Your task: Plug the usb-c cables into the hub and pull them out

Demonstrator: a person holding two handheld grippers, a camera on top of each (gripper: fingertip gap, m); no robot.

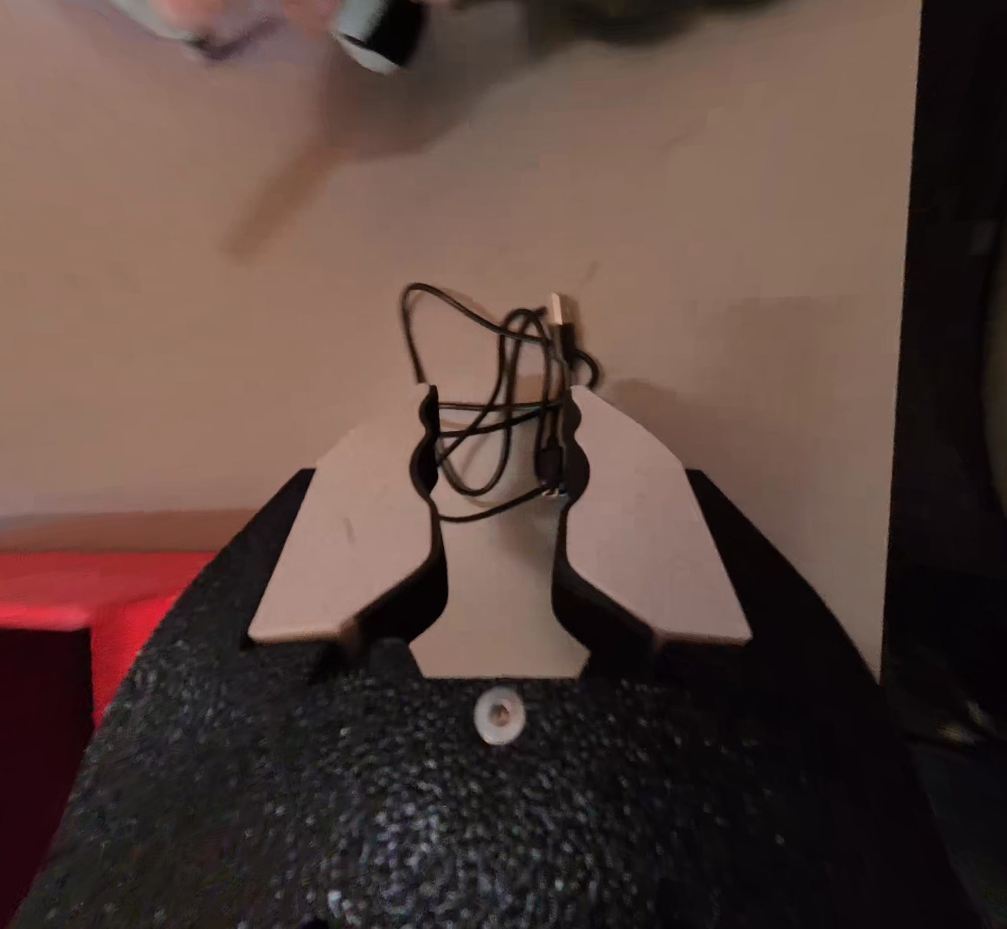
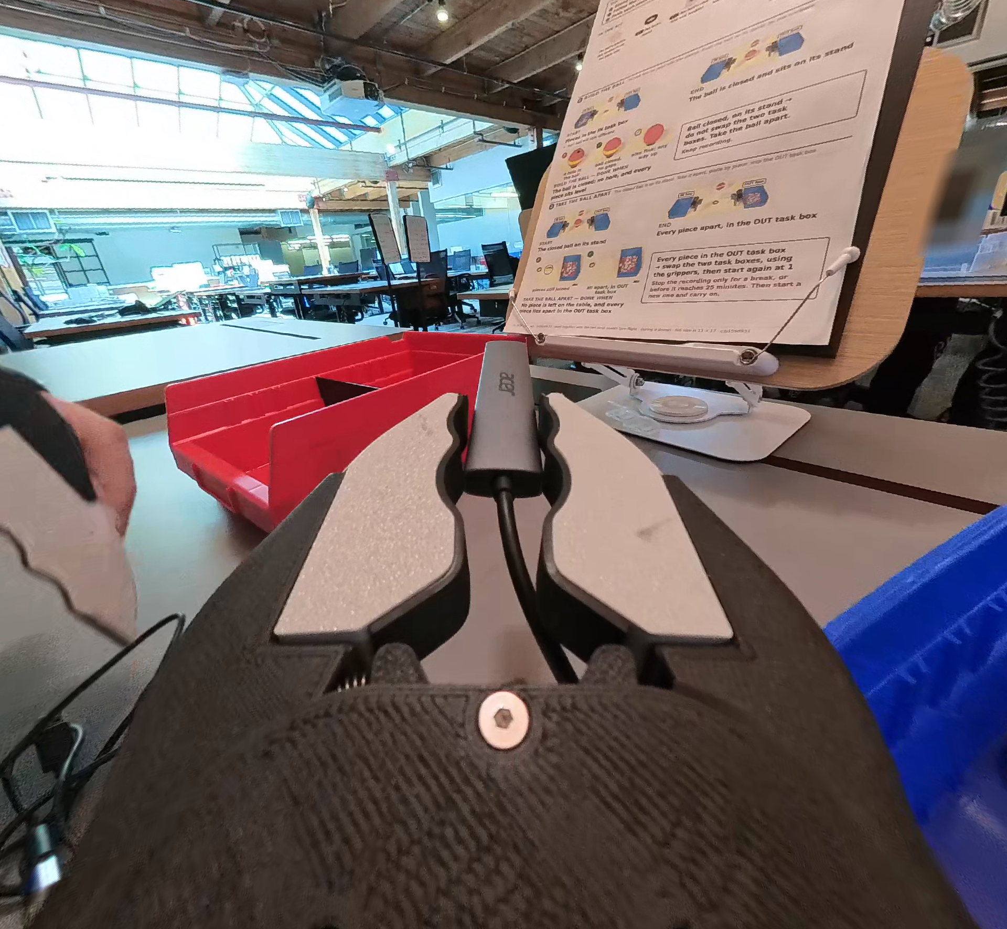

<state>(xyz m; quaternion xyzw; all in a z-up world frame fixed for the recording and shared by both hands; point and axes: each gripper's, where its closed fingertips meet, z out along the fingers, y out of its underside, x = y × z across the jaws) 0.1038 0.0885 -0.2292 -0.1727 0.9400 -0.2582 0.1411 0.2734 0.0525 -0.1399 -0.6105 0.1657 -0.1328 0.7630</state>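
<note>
In the left wrist view my left gripper (image 1: 501, 393) points down at the tan table (image 1: 218, 303), and its jaws stand apart. A tangled black cable (image 1: 485, 358) lies on the table between and beyond the fingertips. The cable has a silver plug (image 1: 561, 311) at the far end and a small dark plug (image 1: 547, 461) by the right finger. In the right wrist view my right gripper (image 2: 501, 401) is shut on a slim grey hub (image 2: 501, 385). The hub's black lead (image 2: 517, 565) runs back between the fingers.
A red bin (image 2: 305, 428) sits ahead on the left and a blue bin (image 2: 937, 712) close on the right. A document stand (image 2: 708, 412) with a printed sheet stands ahead on the right. The left gripper (image 2: 54, 548), a hand (image 2: 109, 467) and loose cables (image 2: 82, 712) show at the left edge.
</note>
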